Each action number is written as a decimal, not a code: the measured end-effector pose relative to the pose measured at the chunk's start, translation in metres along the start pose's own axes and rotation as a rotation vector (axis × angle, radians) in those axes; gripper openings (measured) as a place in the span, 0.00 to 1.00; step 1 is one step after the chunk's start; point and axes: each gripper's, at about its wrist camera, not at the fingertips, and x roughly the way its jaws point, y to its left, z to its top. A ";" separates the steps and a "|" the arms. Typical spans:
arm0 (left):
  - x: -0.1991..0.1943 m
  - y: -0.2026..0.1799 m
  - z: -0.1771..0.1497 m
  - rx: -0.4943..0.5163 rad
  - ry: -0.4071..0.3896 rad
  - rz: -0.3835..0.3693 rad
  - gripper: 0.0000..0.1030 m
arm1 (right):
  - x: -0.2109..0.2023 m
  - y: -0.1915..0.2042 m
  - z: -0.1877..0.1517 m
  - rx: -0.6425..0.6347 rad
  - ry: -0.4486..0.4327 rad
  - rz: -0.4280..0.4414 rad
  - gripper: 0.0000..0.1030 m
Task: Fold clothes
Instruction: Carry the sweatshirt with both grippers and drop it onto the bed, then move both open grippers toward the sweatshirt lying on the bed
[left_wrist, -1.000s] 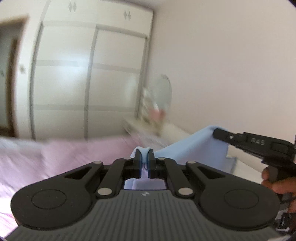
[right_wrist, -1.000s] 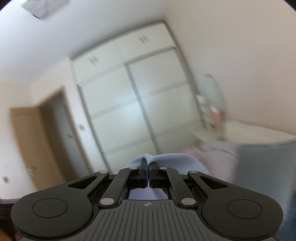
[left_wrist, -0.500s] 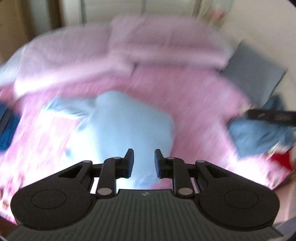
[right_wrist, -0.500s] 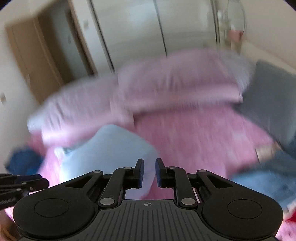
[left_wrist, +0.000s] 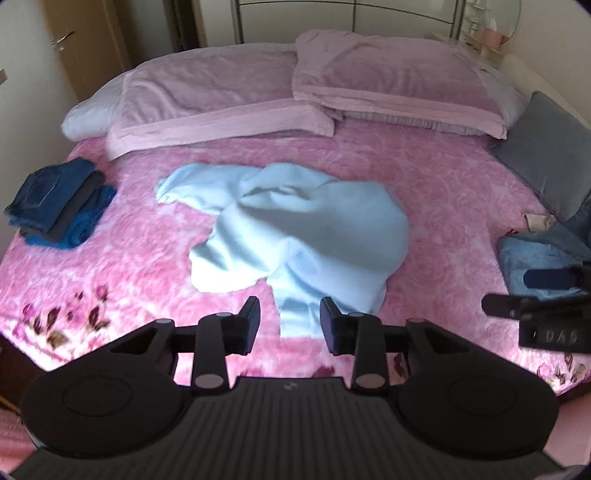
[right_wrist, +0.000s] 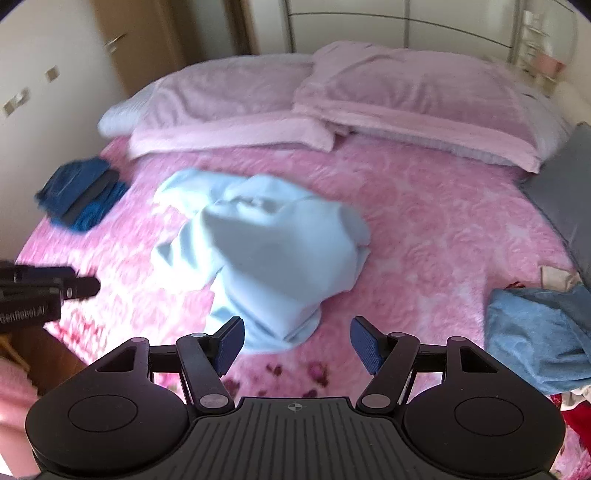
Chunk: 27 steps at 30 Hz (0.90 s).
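Light-blue garment (left_wrist: 306, 229) is now lying crumpled in the middle of the pink bedspread (left_wrist: 443, 192), whereas a second earlier it was pinched in both grippers and held up. The jaws of the left gripper (left_wrist: 289, 320) and right gripper (right_wrist: 297, 341) have just been opening; both sets of fingers stand apart with nothing clamped between them. The cloth has therefore been released, and it is judged that spreading flat is required before folding. No containers are seen; a folded dark-blue stack (left_wrist: 59, 206) lies at the left, and unfolded blue clothes (right_wrist: 539, 332) at the right.
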 end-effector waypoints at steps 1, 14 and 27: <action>-0.004 -0.003 -0.006 -0.001 0.003 0.005 0.30 | 0.001 0.000 -0.006 -0.008 0.012 0.003 0.65; -0.060 -0.033 -0.093 -0.026 0.013 0.045 0.32 | -0.034 0.001 -0.096 -0.027 0.085 0.023 0.65; -0.084 -0.022 -0.123 -0.051 -0.001 0.049 0.32 | -0.057 0.015 -0.125 -0.054 0.063 0.019 0.65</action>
